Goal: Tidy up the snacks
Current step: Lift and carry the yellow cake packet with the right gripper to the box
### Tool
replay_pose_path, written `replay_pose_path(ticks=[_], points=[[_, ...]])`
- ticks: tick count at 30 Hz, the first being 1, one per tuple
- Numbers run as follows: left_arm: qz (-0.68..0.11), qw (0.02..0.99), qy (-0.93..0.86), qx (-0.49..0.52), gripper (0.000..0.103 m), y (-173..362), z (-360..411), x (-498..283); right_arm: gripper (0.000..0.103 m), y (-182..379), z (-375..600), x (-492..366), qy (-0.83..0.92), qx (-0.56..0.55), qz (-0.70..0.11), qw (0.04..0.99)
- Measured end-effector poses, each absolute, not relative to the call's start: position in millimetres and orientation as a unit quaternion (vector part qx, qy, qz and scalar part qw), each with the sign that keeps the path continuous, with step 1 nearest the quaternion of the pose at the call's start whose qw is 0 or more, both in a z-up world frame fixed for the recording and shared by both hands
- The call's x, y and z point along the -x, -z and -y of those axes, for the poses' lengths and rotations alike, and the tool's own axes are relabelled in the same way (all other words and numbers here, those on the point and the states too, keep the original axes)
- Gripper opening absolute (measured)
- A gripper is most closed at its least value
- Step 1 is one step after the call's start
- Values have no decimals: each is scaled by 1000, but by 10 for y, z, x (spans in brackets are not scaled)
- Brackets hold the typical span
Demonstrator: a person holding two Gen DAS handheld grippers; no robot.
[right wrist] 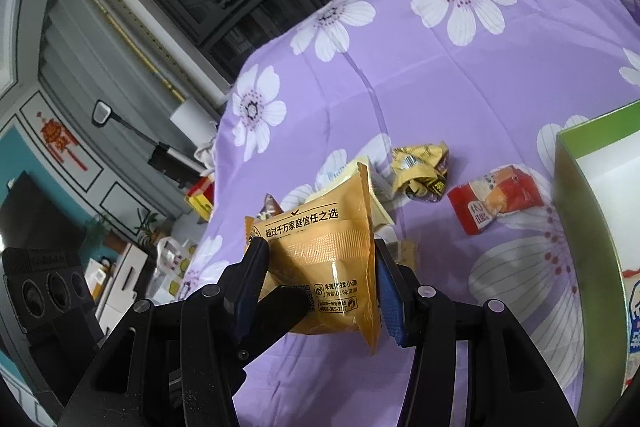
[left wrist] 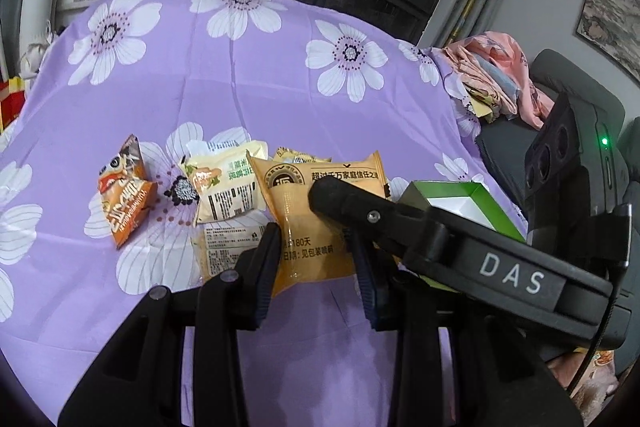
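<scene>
An orange-yellow snack packet [left wrist: 308,223] [right wrist: 324,259] is held above the purple flowered cloth. My left gripper [left wrist: 316,259] has its fingers on both sides of the packet's lower part. My right gripper [right wrist: 320,275] is shut on the same packet, and its finger crosses over it in the left wrist view. A brown-orange packet [left wrist: 126,191], a pale yellow packet [left wrist: 224,187] and a flat label-side packet [left wrist: 224,247] lie to the left. A crumpled yellow wrapper [right wrist: 420,175] and a red packet [right wrist: 494,199] lie near the green-and-white box [left wrist: 460,199] [right wrist: 588,195].
The purple cloth [left wrist: 240,75] covers a wide surface. A pile of pink fabric [left wrist: 496,75] lies on a dark chair at the right. Dark glass cabinets stand behind. The cloth's left edge drops toward shelves and a floor lamp [right wrist: 132,139].
</scene>
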State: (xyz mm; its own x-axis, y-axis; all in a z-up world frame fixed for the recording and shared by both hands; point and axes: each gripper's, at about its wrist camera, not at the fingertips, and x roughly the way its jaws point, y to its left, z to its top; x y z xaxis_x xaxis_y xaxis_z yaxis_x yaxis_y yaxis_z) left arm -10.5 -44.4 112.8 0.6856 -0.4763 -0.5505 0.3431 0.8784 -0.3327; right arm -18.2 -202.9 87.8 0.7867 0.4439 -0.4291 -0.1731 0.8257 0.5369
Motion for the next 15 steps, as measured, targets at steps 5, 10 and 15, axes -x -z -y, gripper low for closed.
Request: replay_pose_path(ticks=[5,10,15], points=[[-314,918,221,96,34,-1173,448,155,54,-916,2022,234,-175,-241,-266,917],[-306,922,219,89,34,-1211,467,194,54,-956,2020,272,-175,-235,-256,921],[-294,926,220,83,34,-1249,473,247,54,-999,2017,329,-178,-232,-244,925]])
